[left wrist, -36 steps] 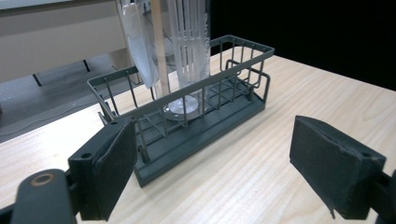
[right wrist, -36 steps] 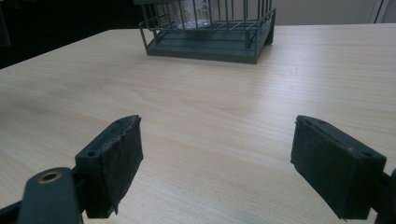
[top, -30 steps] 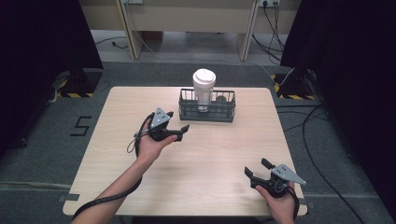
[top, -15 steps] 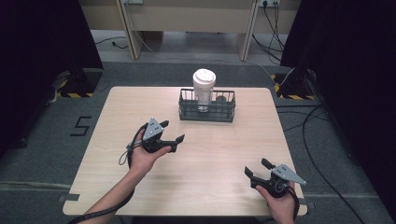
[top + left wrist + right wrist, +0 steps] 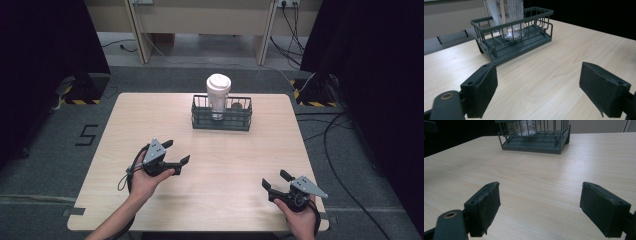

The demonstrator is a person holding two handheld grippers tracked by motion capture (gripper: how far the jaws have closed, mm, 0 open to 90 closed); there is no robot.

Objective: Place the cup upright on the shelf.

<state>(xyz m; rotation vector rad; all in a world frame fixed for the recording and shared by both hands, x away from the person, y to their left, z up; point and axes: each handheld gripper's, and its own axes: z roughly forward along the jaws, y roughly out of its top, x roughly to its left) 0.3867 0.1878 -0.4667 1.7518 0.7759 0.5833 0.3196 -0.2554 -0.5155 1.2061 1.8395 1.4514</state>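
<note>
1. The right claw [image 5: 276, 181] sits at the near right corner of the bench [image 5: 150, 107], in the same spot as 1 second ago. Its jaws stand wide apart with nothing between them.
2. The left claw [image 5: 176, 152] has drawn back from beside the basket toward the near left over the last second. It now hovers left of centre, and its jaws are spread wide and empty.
3. In my judgement that retreat means the placing is finished: the cup is left in the basket and both claws have come away from it.
4. The wire basket [image 5: 221, 120] lies at the far middle of the bench. Its long axis runs left to right, across the far edge.
5. The cup [image 5: 218, 95], clear-walled with a white lid, stands in the left part of the basket. In the left gripper view its clear base [image 5: 512, 35] rests on the basket floor.
6. The cup's long axis is upright, with the lid pointing straight up and rising well above the basket rim. It shows no tilt that I can see.
7. A small dark thing [image 5: 237, 105] lies in the right part of the basket, too small to name.
</note>
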